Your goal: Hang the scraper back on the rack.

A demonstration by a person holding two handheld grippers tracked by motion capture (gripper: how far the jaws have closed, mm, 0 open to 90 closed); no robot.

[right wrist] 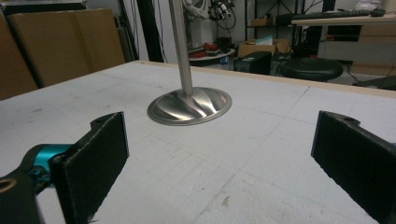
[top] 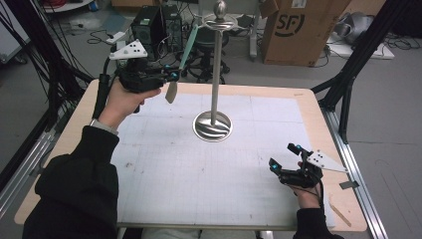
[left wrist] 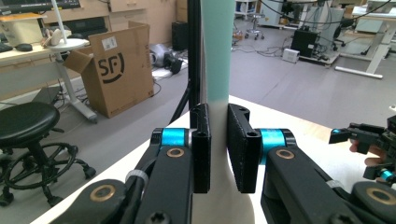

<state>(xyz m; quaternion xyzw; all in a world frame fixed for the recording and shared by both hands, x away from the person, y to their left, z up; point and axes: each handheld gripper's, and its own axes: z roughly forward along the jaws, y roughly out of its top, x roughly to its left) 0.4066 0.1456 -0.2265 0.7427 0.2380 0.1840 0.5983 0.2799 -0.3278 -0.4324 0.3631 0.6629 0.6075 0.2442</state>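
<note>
A metal stand [top: 215, 74] with a round base [top: 212, 125] and a ball top rises from the middle of the white mat. A utensil [top: 180, 64] with a teal handle and a pale blade leans from the stand's top ring down to the left. My left gripper [top: 171, 76] is shut on the utensil [left wrist: 217, 46] where the teal handle meets the pale part, the pads [left wrist: 201, 149] pressing both sides. My right gripper [top: 281, 158] rests low at the mat's right front, open and holding nothing. Its jaws [right wrist: 219, 154] frame the stand's base [right wrist: 190, 106].
The white gridded mat [top: 199, 174] covers a wooden table. Behind the table stand a cardboard box [top: 298, 30], a black stool [top: 206, 50] and a computer tower [top: 149, 25]. Black frame legs [top: 348, 74] rise by the right edge. The right hand's gripper [left wrist: 369, 140] shows far right.
</note>
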